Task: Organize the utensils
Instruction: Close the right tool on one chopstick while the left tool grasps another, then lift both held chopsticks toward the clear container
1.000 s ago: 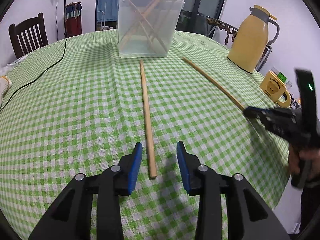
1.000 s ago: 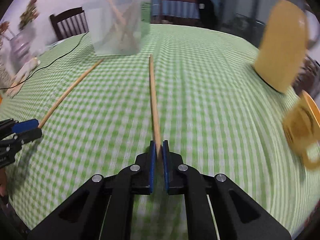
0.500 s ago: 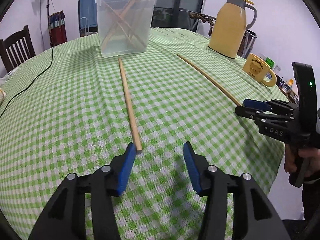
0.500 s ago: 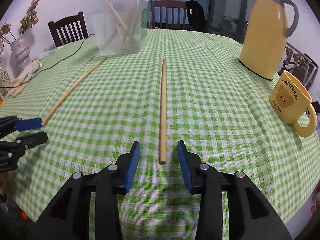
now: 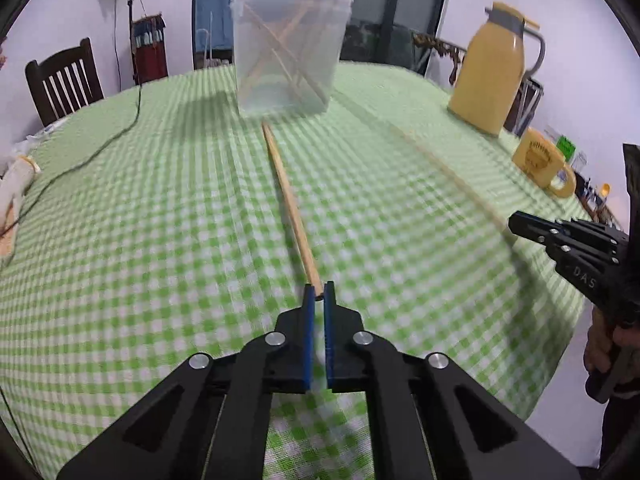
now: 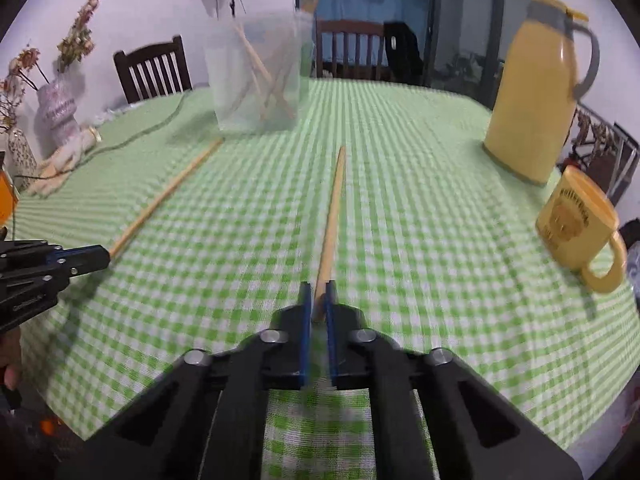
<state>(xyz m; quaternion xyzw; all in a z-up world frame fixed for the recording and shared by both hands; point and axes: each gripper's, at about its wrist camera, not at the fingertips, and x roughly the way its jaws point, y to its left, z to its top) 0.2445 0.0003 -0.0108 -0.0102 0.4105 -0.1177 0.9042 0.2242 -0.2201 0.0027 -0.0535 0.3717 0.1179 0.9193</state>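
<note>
Two long wooden chopsticks lie on the green checked tablecloth. My left gripper [image 5: 319,292] is shut on the near end of one chopstick [image 5: 288,196], which points toward a clear plastic container [image 5: 286,50] holding several chopsticks. My right gripper [image 6: 317,292] is shut on the near end of the other chopstick [image 6: 332,216]. The left gripper and its chopstick [image 6: 160,200] show at the left of the right wrist view. The right gripper [image 5: 520,222] shows at the right edge of the left wrist view. The container [image 6: 258,76] stands at the far side.
A yellow thermos jug [image 5: 490,68] and a yellow mug [image 5: 540,160] stand at the table's right. A black cable [image 5: 100,148] runs over the left side. Wooden chairs [image 6: 150,68] stand behind the table. A vase with dried flowers [image 6: 58,108] is at far left.
Half a second ago both grippers were open around the chopsticks' near ends. Now both have shut on them. The views are blurred with motion.
</note>
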